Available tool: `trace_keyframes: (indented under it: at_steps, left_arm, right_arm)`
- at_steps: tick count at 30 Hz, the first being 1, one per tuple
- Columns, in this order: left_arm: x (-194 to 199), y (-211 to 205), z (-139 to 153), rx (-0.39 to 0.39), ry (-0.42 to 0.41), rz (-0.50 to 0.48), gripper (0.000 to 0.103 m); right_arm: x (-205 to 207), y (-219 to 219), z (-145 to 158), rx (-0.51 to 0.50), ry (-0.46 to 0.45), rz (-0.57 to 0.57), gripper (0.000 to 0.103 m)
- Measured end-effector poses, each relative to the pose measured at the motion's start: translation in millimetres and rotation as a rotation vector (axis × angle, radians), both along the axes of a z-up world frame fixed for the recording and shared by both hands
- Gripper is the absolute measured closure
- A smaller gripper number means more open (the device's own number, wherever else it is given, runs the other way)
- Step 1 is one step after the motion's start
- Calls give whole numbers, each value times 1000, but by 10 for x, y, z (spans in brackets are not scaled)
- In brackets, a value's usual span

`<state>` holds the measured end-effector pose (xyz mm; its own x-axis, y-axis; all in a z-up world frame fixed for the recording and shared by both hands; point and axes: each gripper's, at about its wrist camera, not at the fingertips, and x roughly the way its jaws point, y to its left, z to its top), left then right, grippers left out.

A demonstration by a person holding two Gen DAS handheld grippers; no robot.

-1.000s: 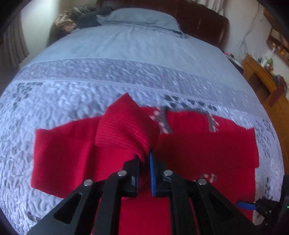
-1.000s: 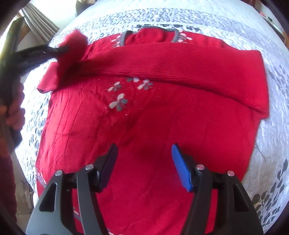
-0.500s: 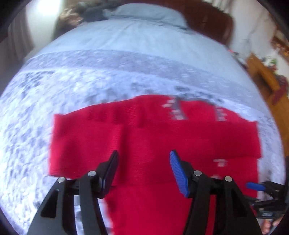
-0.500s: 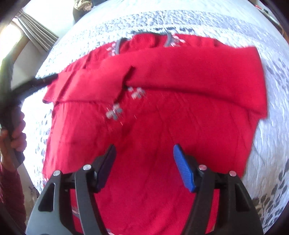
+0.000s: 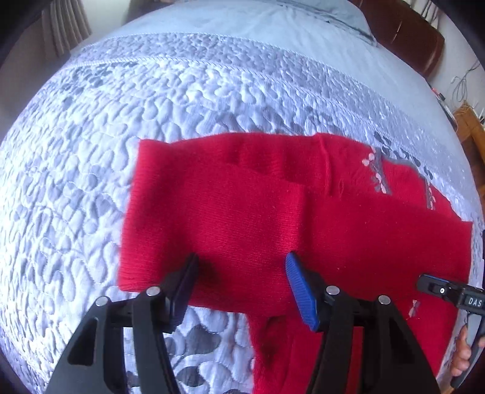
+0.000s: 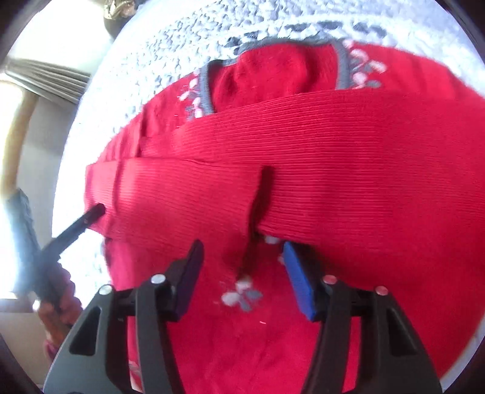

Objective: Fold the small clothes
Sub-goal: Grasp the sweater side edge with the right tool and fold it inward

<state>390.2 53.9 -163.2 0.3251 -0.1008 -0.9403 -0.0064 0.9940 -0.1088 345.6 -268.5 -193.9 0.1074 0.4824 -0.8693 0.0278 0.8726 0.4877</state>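
Observation:
A small red knit sweater (image 5: 303, 218) with a grey collar (image 6: 206, 88) and white flower marks lies flat on the bed. Both sleeves are folded across its chest, and their cuffs meet near the middle (image 6: 257, 200). My left gripper (image 5: 241, 275) is open and empty, low over the folded left sleeve (image 5: 212, 218). My right gripper (image 6: 242, 266) is open and empty, close above the chest just below the sleeves. The left gripper also shows at the left in the right wrist view (image 6: 91, 215), and the right gripper's tip shows in the left wrist view (image 5: 433, 285).
A grey-white quilted bedspread (image 5: 151, 106) covers the bed. A dark wooden headboard (image 5: 403, 27) stands at the far end, a curtain (image 5: 66, 27) at the far left, and a wooden side table (image 5: 473, 127) at the right.
My left gripper let go of the left sleeve, which now lies flat across the chest, and opened. Both grippers moved lower and closer to the sweater.

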Motion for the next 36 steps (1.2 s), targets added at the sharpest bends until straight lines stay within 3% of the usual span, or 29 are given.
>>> trace_keyframes:
  at_steps: [3, 4, 5, 9, 12, 19, 24, 28, 31, 35, 36]
  left_arm:
    - [-21, 98, 87, 8, -36, 13, 43]
    - [-49, 100, 120, 3, -44, 16, 43]
    - [-70, 90, 156, 2, -53, 21, 43]
    - [-71, 112, 274, 5, -88, 32, 43]
    - [-58, 120, 345, 53, -111, 35, 42]
    - [13, -32, 269, 76, -95, 32, 42]
    - [91, -236, 84, 109, -59, 25, 42]
    - [168, -378, -97, 166, -25, 11, 42]
    - [220, -430, -209, 215, -9, 6, 37]
    - [249, -445, -98, 219, -24, -9, 37]
    - [259, -452, -59, 217, -34, -15, 37]
  right_arm:
    - [8, 102, -29, 78, 16, 36, 70]
    - [14, 125, -42, 82, 19, 41, 79]
    - [39, 145, -50, 89, 18, 48, 98]
    - [35, 108, 161, 107, -52, 63, 98]
    - [4, -30, 404, 100, -112, 66, 98]
    - [-183, -724, 791, -33, -198, 28, 98]
    - [-348, -1251, 768, -158, -208, -25, 98]
    - [-406, -1548, 496, -189, -174, -73, 98]
    - [-372, -1544, 253, -206, -124, -65, 87]
    - [-356, -1656, 235, -120, -142, -119, 45]
    - [-334, -1713, 260, -95, -149, -140, 45]
